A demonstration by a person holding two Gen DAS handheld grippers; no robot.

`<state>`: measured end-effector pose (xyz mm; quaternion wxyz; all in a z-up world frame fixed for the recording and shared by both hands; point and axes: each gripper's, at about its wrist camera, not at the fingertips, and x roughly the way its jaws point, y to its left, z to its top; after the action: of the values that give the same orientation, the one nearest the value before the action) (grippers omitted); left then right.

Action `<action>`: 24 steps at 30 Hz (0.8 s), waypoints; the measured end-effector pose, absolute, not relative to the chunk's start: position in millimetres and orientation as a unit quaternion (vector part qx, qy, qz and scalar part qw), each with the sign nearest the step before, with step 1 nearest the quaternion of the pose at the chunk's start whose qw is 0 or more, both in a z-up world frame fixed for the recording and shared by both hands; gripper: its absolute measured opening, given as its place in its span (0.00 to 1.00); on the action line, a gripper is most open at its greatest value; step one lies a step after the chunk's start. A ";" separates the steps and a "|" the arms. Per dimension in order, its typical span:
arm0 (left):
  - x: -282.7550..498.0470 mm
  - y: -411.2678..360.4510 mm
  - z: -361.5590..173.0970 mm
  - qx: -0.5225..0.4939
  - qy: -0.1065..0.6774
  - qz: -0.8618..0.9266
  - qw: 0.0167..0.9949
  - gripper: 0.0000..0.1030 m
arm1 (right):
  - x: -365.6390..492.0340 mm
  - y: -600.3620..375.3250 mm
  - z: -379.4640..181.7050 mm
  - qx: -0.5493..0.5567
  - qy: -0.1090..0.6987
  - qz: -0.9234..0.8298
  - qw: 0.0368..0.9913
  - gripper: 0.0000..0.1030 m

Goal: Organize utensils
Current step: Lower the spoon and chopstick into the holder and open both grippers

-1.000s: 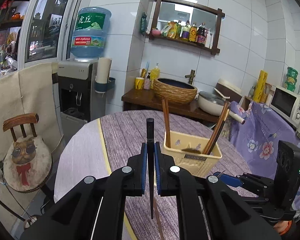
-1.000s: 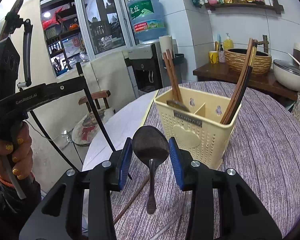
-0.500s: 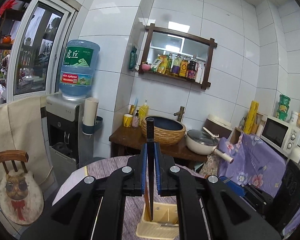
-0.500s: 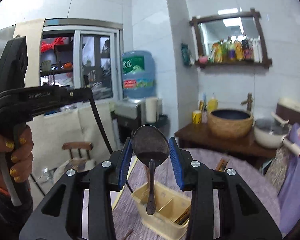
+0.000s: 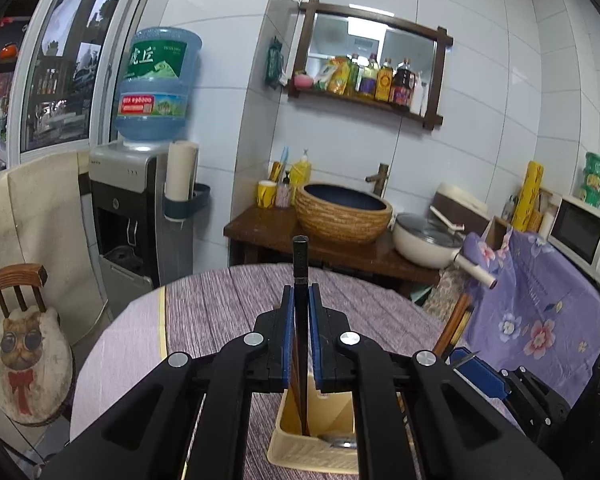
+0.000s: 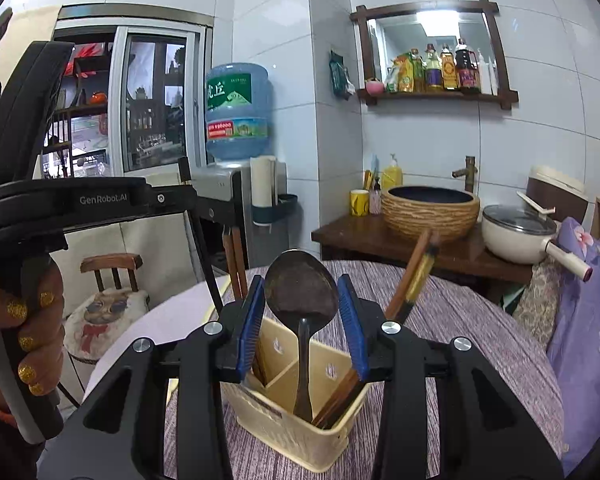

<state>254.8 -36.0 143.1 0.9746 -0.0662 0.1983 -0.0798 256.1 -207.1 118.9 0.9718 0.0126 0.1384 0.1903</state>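
My left gripper (image 5: 300, 300) is shut on a black chopstick (image 5: 300, 264) that stands upright, its lower end down inside the cream utensil basket (image 5: 312, 456) on the round table. My right gripper (image 6: 302, 292) is shut on a dark spoon (image 6: 300, 292), bowl up between the blue pads, with the handle hanging into a middle compartment of the basket (image 6: 284, 428). Brown chopsticks lean in the basket's left compartment (image 6: 234, 264) and right compartment (image 6: 412, 280). In the right wrist view a hand (image 6: 28, 320) holds the left gripper's body at far left.
The table carries a purple striped cloth (image 5: 228, 312). Behind it stand a wooden sideboard (image 5: 268, 232) with a woven basin (image 5: 342, 212) and a lidded pot (image 5: 424, 240), a water dispenser (image 5: 140, 208) and a small chair (image 5: 16, 344). A flowered cloth (image 5: 540, 312) lies at right.
Both grippers moved from in front of the basket to above it. The chopstick's lower end and the spoon's handle now hang inside the basket. Both grips are unchanged.
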 end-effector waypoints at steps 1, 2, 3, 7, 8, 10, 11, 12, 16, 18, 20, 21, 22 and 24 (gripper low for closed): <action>254.4 -37.4 138.0 -0.065 0.203 -0.080 0.974 0.08 | 255.7 -206.8 113.4 0.010 0.140 0.188 0.972 0.37; 254.8 -38.1 135.0 -0.064 0.207 -0.080 0.973 0.08 | 255.9 -206.9 109.1 0.009 0.143 0.187 0.972 0.37; 255.0 -39.2 130.1 -0.062 0.211 -0.080 0.972 0.08 | 256.4 -207.2 104.2 0.010 0.147 0.187 0.971 0.37; 258.3 -42.8 114.1 -0.057 0.230 -0.081 0.968 0.08 | 256.7 -206.1 85.6 0.005 0.161 0.184 0.970 0.37; 259.1 -44.1 110.4 -0.056 0.235 -0.081 0.967 0.08 | 257.1 -205.9 81.6 0.004 0.164 0.183 0.969 0.37; 261.2 -45.6 103.6 -0.053 0.243 -0.080 0.965 0.08 | 256.1 -205.1 74.2 0.004 0.170 0.183 0.968 0.37; 262.3 -46.3 100.6 -0.053 0.246 -0.080 0.964 0.08 | 256.5 -205.2 70.8 0.004 0.173 0.182 0.968 0.37; 260.9 -46.5 99.1 -0.050 0.242 -0.077 0.966 0.08 | 256.8 -205.2 68.0 0.004 0.176 0.180 0.968 0.37; 257.7 -49.2 99.5 -0.041 0.238 -0.078 0.967 0.08 | 255.2 -203.8 63.1 -0.004 0.174 0.174 0.969 0.37; 257.6 -50.4 99.6 -0.042 0.240 -0.081 0.966 0.08 | 254.9 -204.0 63.4 -0.003 0.174 0.175 0.969 0.37; 255.5 -49.2 100.5 -0.044 0.239 -0.083 0.966 0.08 | 253.2 -205.3 62.6 0.002 0.170 0.175 0.970 0.42; 253.9 -48.0 100.7 -0.045 0.237 -0.084 0.967 0.09 | 251.5 -206.7 62.6 0.006 0.167 0.176 0.970 0.48; 251.1 -46.3 101.5 -0.046 0.236 -0.085 0.967 0.14 | 249.2 -208.3 62.9 0.011 0.165 0.175 0.971 0.52; 242.6 -42.3 102.7 -0.047 0.229 -0.083 0.969 0.35 | 243.1 -210.8 64.7 0.015 0.162 0.173 0.972 0.53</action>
<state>242.6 -42.3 102.7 0.9688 -0.0467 0.2288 -0.0831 243.1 -210.8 64.7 0.9715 0.0149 0.1615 0.1728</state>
